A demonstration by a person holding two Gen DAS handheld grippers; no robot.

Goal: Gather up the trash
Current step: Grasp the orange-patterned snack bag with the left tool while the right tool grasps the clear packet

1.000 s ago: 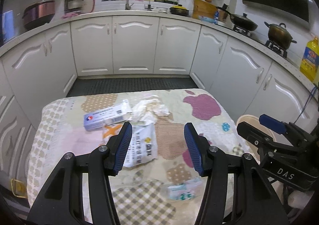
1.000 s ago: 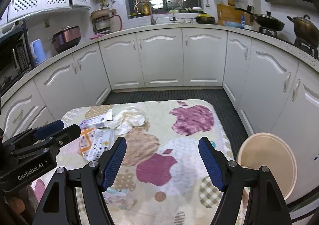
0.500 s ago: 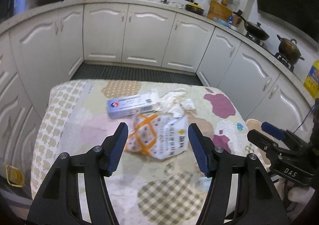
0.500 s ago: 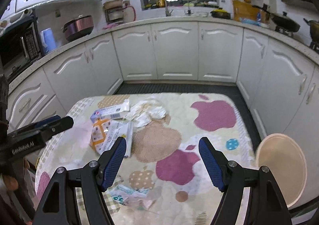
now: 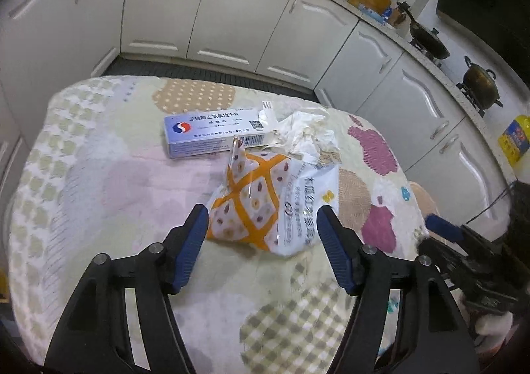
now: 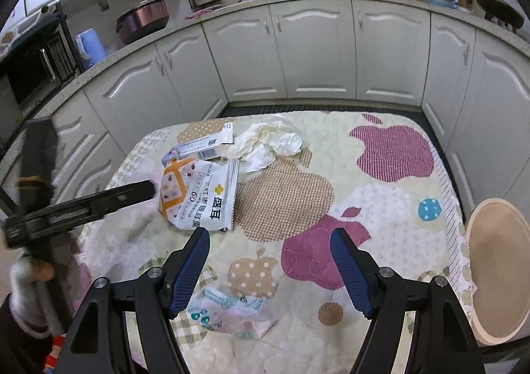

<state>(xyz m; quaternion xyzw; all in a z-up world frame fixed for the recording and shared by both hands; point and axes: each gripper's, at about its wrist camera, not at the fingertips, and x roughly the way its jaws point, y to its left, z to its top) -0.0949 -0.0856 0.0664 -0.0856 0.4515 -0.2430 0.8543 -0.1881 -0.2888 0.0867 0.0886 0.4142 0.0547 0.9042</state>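
A white and orange snack bag (image 5: 268,205) lies on the quilted table cover, also in the right wrist view (image 6: 195,195). My left gripper (image 5: 263,225) is open with its near end between the fingers, not gripped. Behind it lie a blue and white medicine box (image 5: 215,133) and crumpled white tissue (image 5: 308,132); the right wrist view shows box (image 6: 198,148) and tissue (image 6: 265,145). My right gripper (image 6: 270,241) is open and empty over the table's middle. A small crumpled wrapper (image 6: 228,311) lies under its left finger. The left gripper (image 6: 79,208) shows at the left.
The table (image 6: 391,155) has an apple-patterned cover. A round beige bin (image 6: 497,271) stands on the floor at its right edge. White cabinets (image 6: 311,52) run around the room, with a dark floor strip (image 6: 318,107) beyond the table's far edge.
My left gripper has moved forward and down to the snack bag, which is now between its open fingers. My right gripper has dipped a little lower over the table.
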